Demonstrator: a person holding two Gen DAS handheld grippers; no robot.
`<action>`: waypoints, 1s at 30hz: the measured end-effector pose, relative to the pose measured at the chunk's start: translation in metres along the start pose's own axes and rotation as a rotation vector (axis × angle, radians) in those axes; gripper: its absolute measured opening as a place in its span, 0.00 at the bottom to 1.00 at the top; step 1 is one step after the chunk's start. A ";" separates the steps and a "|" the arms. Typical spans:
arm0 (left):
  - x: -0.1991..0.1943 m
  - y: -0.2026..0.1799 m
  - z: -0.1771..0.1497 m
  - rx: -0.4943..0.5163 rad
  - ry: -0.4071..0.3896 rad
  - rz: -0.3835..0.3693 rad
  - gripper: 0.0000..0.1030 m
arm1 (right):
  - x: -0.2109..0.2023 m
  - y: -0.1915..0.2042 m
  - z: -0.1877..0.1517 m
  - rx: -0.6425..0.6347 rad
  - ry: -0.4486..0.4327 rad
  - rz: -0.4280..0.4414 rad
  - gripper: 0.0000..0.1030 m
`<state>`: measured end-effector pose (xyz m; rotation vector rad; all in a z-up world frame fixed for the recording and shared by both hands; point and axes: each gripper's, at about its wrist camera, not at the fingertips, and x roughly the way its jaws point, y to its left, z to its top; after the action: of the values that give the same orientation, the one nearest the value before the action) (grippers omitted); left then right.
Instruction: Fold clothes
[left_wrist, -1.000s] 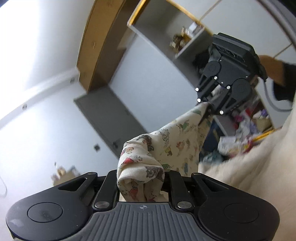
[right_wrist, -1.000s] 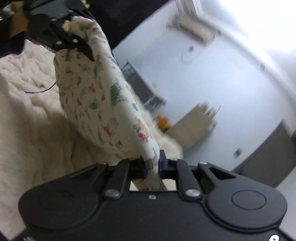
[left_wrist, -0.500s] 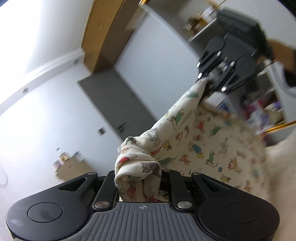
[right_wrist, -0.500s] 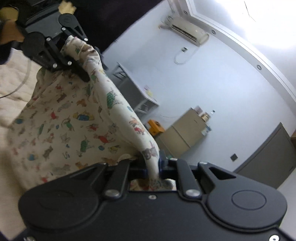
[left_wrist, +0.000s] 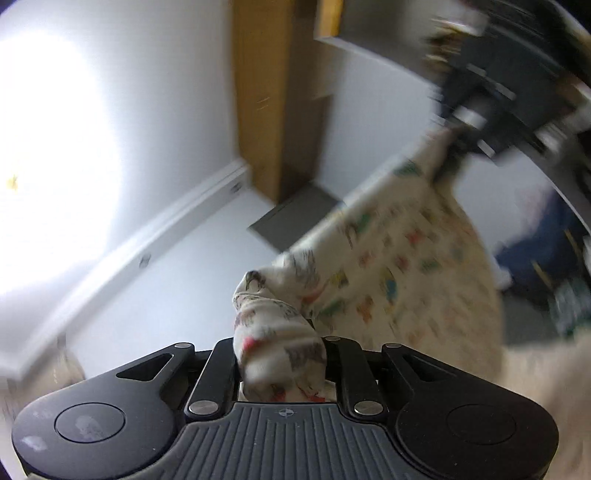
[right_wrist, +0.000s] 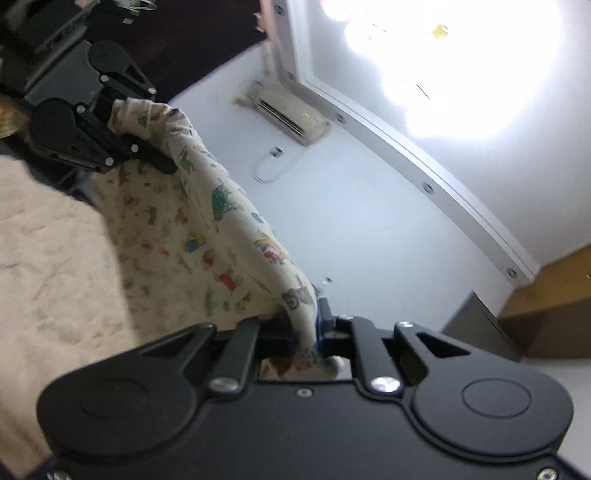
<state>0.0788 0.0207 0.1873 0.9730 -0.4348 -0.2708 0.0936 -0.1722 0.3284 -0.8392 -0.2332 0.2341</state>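
Your left wrist view is smeared by motion: the right gripper (left_wrist: 454, 147) in its upper right corner shows only as a dark blur, and its fingertips cannot be made out there. The lower edge of the printed garment (left_wrist: 399, 280) is lost in the same blur, so you cannot tell from this view whether it touches the fleece blanket (left_wrist: 546, 387) at the right margin. The dark blue shapes behind the cloth are too smeared to identify.

Your left gripper (left_wrist: 280, 354) is pinching a bunched corner of the garment; the wad fills the gap between its fingers. In the right wrist view, your right gripper (right_wrist: 306, 328) is pressed together on another corner of the garment (right_wrist: 207, 236), with a little cloth poking out behind the fingers. The left gripper (right_wrist: 125, 147) appears at upper left, gripping the opposite corner. The garment hangs between the two grippers above the blanket (right_wrist: 55, 258), its top edge running taut from one to the other.

Compared with half a second ago, both cameras have tilted further upward: the ceiling light (right_wrist: 461, 55) and the air conditioner (right_wrist: 291, 114) now fill more of the right view, and the wooden beam (left_wrist: 258, 99) stands nearly upright in the left view. The grip on each corner is unchanged.
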 end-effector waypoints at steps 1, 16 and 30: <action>-0.019 -0.026 -0.012 0.058 -0.004 -0.030 0.15 | -0.013 0.021 -0.018 -0.006 0.004 0.030 0.09; -0.168 -0.185 -0.114 -0.341 0.282 -0.358 0.50 | -0.111 0.192 -0.151 -0.006 0.335 0.586 0.30; -0.181 -0.135 -0.116 -0.829 0.412 -0.369 0.22 | -0.044 0.248 -0.041 0.048 0.182 0.804 0.46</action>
<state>-0.0303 0.1073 -0.0251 0.2627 0.2438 -0.5183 0.0361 -0.0540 0.1100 -0.8678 0.2951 0.9049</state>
